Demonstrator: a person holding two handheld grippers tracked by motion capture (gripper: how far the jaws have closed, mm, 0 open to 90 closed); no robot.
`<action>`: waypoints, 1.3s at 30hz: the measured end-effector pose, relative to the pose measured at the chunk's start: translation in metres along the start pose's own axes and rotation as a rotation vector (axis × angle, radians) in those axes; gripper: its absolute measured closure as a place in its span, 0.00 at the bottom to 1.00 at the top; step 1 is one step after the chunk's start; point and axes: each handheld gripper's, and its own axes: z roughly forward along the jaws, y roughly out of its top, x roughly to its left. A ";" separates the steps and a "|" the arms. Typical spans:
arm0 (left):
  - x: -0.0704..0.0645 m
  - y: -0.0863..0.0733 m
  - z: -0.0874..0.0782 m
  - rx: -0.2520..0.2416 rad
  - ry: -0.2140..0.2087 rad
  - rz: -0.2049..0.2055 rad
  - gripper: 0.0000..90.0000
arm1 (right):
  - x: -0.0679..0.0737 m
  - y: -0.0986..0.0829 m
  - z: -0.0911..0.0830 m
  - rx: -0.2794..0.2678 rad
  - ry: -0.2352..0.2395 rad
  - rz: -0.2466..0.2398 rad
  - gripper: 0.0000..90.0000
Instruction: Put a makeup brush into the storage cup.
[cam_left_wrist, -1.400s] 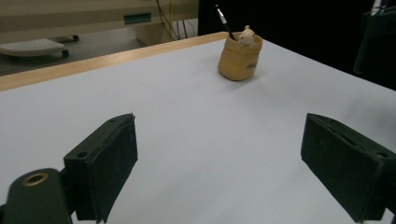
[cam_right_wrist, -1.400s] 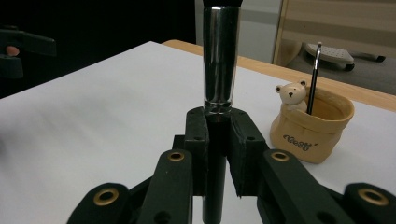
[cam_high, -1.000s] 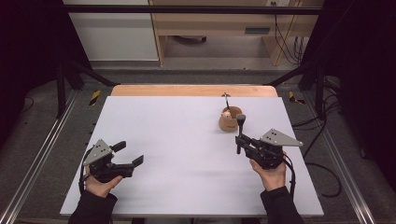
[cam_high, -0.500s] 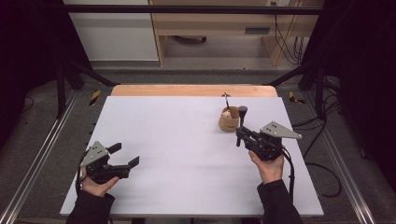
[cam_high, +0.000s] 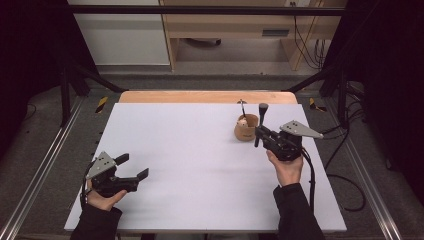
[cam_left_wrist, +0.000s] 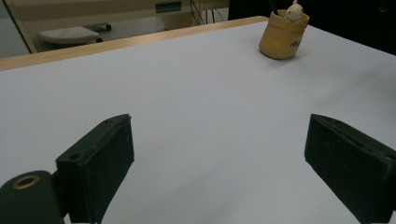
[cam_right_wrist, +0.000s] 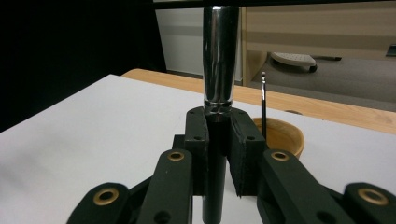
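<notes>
A small tan wooden cup (cam_high: 246, 127) stands on the white table (cam_high: 190, 150) at the right, with a thin dark stick (cam_high: 242, 106) and a small white figure (cam_left_wrist: 295, 9) poking out of it. My right gripper (cam_high: 257, 134) is just right of the cup, shut on a brush (cam_high: 261, 117) with a black handle and a silver ferrule, held upright. In the right gripper view the brush (cam_right_wrist: 219, 60) rises between the jaws of my right gripper (cam_right_wrist: 218, 140), with the cup (cam_right_wrist: 280, 135) close behind. My left gripper (cam_high: 134, 166) is open near the table's front left, nothing between its jaws.
The table's wooden far edge (cam_high: 200, 96) runs behind the cup. Metal rails (cam_high: 45, 165) flank the table on both sides. Cables (cam_high: 345, 150) trail on the floor at the right. In the left gripper view, the cup (cam_left_wrist: 282, 39) stands far off across bare table.
My right gripper has moved farther from the person with the brush, closing in beside the cup. The left gripper has drifted slightly left and stays open.
</notes>
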 end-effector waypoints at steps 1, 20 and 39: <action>0.000 0.000 0.000 0.002 0.000 0.002 0.08 | -0.001 0.001 0.001 0.001 -0.005 0.002 0.88; 0.000 -0.001 0.004 0.019 -0.004 0.005 0.08 | -0.018 0.010 0.027 0.001 -0.085 0.020 0.88; -0.001 -0.002 0.005 0.020 -0.003 0.012 0.08 | -0.033 0.020 0.052 0.004 -0.139 0.037 0.88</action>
